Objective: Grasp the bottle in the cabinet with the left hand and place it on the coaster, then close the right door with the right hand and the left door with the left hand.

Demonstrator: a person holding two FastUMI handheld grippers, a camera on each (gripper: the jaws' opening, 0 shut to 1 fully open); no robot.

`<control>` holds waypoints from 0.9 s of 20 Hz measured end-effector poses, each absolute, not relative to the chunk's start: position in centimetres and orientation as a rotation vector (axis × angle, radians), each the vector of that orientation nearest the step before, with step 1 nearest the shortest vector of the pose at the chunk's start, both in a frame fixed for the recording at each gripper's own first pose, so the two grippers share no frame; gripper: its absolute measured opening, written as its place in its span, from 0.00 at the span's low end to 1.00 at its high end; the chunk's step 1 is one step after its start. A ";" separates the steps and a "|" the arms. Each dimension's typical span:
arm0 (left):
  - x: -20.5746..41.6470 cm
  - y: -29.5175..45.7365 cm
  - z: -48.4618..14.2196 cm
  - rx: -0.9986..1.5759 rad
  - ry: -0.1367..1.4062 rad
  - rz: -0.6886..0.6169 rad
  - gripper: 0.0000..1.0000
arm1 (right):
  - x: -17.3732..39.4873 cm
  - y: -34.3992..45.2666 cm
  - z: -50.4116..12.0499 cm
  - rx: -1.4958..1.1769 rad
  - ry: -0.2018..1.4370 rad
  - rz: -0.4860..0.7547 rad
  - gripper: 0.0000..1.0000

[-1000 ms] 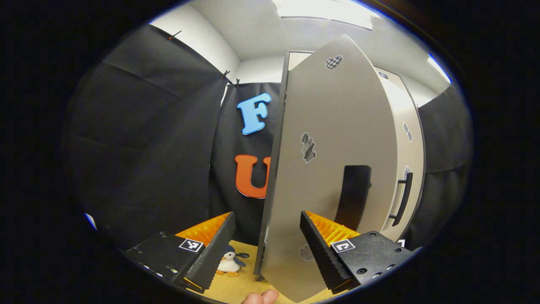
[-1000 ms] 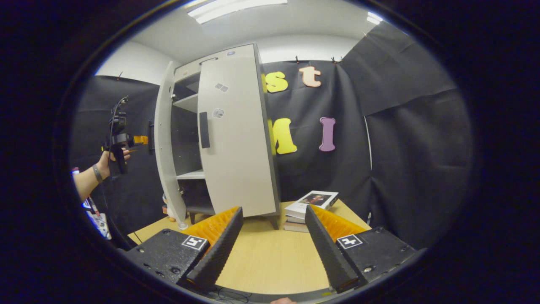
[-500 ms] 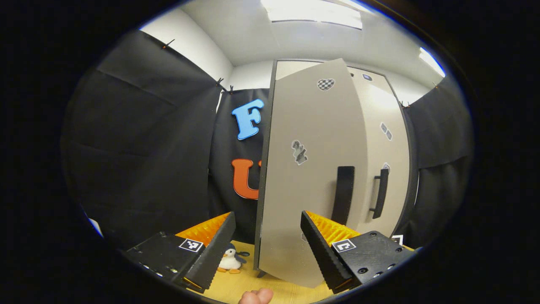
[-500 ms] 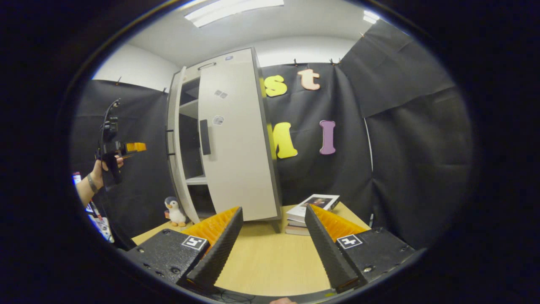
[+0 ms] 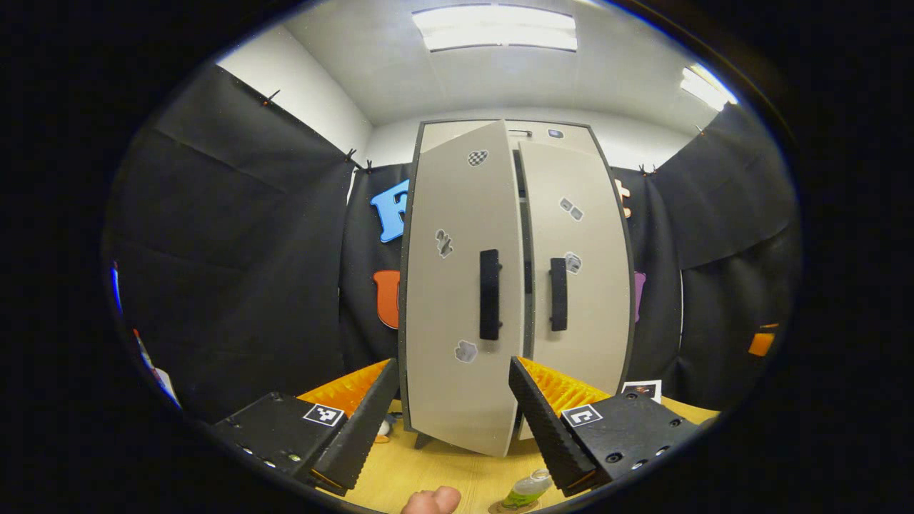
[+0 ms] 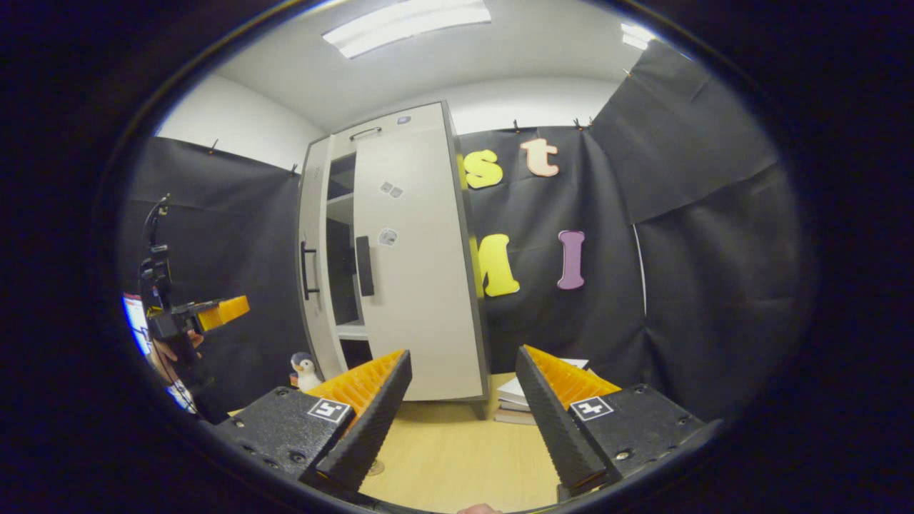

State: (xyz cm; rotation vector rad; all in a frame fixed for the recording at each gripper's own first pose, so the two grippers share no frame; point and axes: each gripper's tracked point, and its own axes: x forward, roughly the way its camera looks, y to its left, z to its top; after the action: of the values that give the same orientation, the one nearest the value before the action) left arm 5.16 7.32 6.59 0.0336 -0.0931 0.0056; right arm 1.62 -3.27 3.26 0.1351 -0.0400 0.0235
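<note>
1. In the left gripper view I am holding the left gripper spread wide and empty, facing the cabinet. The left door is hanging a little ajar, its lower edge sitting between my fingers but apart from them; the right door is looking shut. The bottle is standing on the coaster just below my right-hand finger, on the table. My worry: if I am pushing forward low, that finger could be clipping the bottle and tipping it; pushing the door near its hinge could be leaving it ajar.

2. In the right gripper view I am keeping the right gripper spread and empty above the table, well apart from the cabinet. The gap at the left door is showing dark shelves. The left gripper is hovering to the cabinet's left, near a toy penguin; books are lying beside the cabinet.
</note>
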 end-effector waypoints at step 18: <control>-1.3 -1.6 1.1 0.054 -0.066 -0.090 0.94 | -2.1 -3.2 1.3 0.136 -0.005 -0.036 0.97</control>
State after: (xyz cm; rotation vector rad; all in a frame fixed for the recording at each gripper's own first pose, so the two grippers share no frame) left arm -1.26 -1.56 1.13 0.0543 -0.0659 -0.0905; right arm -2.14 -3.25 1.25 0.1359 -0.0046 -0.0361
